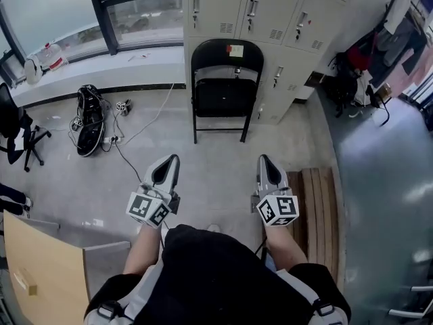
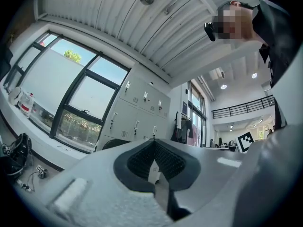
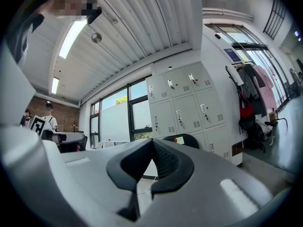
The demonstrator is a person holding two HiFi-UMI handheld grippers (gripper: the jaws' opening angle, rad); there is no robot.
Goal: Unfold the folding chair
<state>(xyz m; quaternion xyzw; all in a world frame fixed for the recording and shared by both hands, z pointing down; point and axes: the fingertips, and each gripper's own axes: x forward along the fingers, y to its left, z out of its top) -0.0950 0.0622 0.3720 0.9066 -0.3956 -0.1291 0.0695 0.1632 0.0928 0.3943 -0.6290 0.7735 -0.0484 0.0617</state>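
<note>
Standing well beyond the closed jaws is the folding chair (image 1: 225, 97).

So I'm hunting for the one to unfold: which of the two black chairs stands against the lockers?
The folding chair with the curved backrest and a sticker on it, straight ahead; the office chair on casters sits at the left edge.

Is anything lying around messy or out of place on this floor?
Yes: a black bag and loose cables sprawl on the floor under the window, left of the folding chair, a likely trip hazard.
</note>
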